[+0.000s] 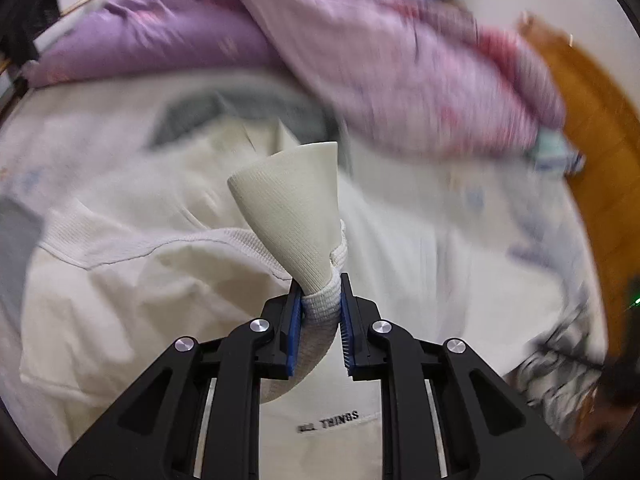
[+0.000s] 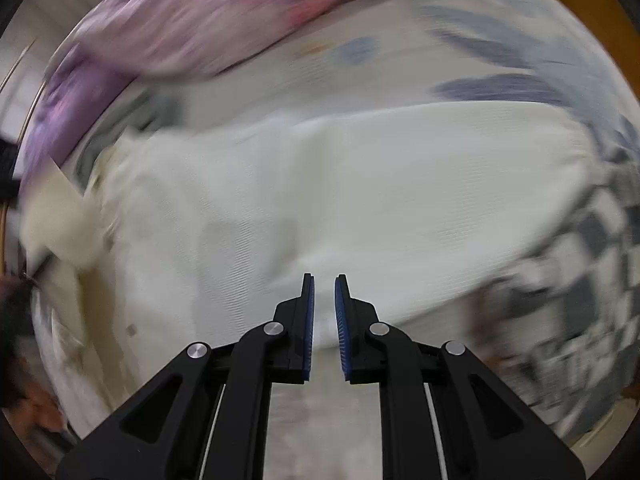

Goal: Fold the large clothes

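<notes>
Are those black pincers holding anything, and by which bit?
The left gripper pinches the cream sweatshirt by its ribbed cuff. The right gripper holds nothing.

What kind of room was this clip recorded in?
Probably a bedroom: the cream ribbed-cuff sweatshirt lies on a white patterned bedsheet, with a purple-pink floral quilt heaped behind and an orange-brown wooden floor beside.

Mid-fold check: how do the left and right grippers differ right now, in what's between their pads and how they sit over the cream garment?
The left gripper is clamped on a ribbed cuff of the cream garment, fabric bunched between its pads; the right gripper has nothing visible between its pads, only a narrow gap. A cone of fabric sticks up past the left fingertips; flat cream cloth lies beyond the right's. Both have black fingers with blue pads and point down at the garment.
</notes>
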Motion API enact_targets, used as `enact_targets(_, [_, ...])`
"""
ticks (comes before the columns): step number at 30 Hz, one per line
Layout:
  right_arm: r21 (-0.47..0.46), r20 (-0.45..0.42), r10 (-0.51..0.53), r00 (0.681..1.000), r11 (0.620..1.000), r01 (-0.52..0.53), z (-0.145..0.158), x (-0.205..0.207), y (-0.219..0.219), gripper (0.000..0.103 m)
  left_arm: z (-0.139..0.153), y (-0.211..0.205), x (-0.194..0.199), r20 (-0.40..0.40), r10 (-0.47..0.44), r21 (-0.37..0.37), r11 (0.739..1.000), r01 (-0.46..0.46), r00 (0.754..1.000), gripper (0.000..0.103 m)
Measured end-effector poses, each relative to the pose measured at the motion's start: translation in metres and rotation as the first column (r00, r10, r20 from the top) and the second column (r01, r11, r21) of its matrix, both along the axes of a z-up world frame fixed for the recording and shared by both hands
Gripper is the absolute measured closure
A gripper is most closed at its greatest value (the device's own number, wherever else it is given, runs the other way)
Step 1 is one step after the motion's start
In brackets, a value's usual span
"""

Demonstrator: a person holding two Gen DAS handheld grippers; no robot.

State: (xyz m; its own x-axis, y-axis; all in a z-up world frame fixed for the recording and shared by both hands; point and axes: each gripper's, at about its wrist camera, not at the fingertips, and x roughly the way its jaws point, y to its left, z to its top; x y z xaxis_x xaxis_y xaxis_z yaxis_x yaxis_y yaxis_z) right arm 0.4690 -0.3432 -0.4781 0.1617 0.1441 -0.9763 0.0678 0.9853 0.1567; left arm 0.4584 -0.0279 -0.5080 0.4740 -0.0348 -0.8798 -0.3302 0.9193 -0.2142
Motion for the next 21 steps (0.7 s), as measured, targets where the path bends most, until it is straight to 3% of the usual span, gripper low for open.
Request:
enact_targets(1, [0.019,0.007,-0.066,0.998,0.998,0.066,0.004,0.004,-0.027,0.091,-0.021,-0.013,0.010,-0.057,-0.016,0.000,1.000,0.016,0.998,0.087])
enact_targets(3, [0.030,0.023,-0.157,0.987,0.987,0.157,0.009,0.010,-0.063,0.091,-0.041,-0.035,0.014,-0.098,-0.038,0.016,0.999,0.040,0.994,0.086])
enact_targets(7, [0.037,0.011,-0.311,0.950,0.950,0.310,0.013,0.026,-0.129,0.089,-0.059,-0.061,0.017,-0.143,-0.100,0.057,0.992,0.109,0.985,0.085])
enact_targets(9, [0.022,-0.008,-0.367,0.930,0.930,0.367,0.006,0.037,-0.152,0.070,-0.065,-0.072,0.022,-0.171,-0.131,0.072,0.987,0.145,0.976,0.082])
enact_targets(11, [0.001,-0.017,-0.408,0.913,0.913,0.408,0.001,0.046,-0.172,0.065,-0.071,-0.084,0.024,-0.196,-0.166,0.077,0.980,0.183,0.967,0.078])
enact_targets(16, [-0.057,-0.072,-0.524,0.849,0.852,0.521,-0.015,0.066,-0.223,0.058,-0.074,-0.098,0.016,-0.221,-0.234,0.030,0.969,0.246,0.947,0.059])
enact_targets(21, [-0.094,-0.093,-0.515,0.852,0.857,0.507,-0.029,0.090,-0.256,0.043,-0.051,-0.086,0.017,-0.168,-0.201,-0.065,0.979,0.192,0.965,0.052])
